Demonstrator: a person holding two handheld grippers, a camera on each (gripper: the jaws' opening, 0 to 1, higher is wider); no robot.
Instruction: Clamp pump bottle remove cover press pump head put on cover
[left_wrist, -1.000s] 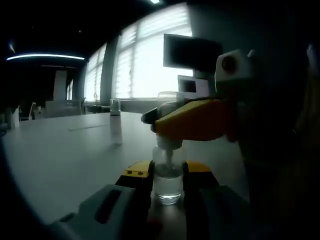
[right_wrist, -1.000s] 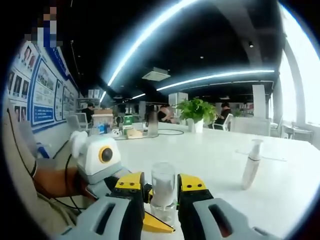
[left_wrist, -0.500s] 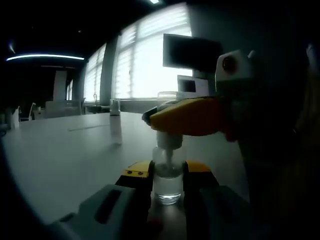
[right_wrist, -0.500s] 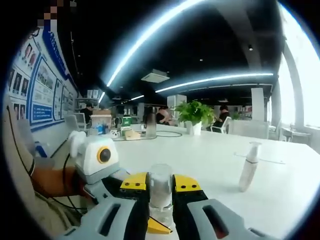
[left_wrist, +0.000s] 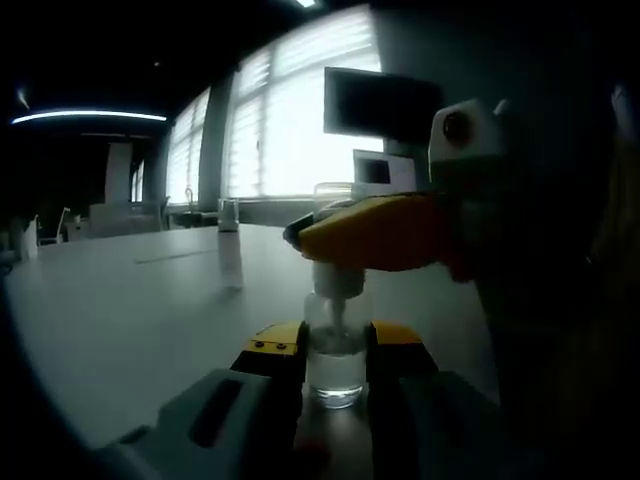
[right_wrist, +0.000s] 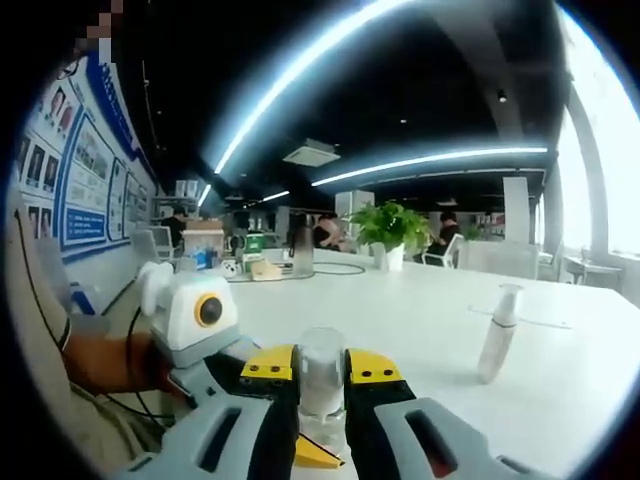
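Two grips: my left gripper (left_wrist: 335, 350) clamps the pump bottle (left_wrist: 335, 360) on the table (left_wrist: 130, 310); my right gripper (right_wrist: 320, 368) pinches its cover (right_wrist: 321, 365). Tugging crookedly could tip it.

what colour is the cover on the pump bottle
Clear, see-through cover, best in the right gripper view.
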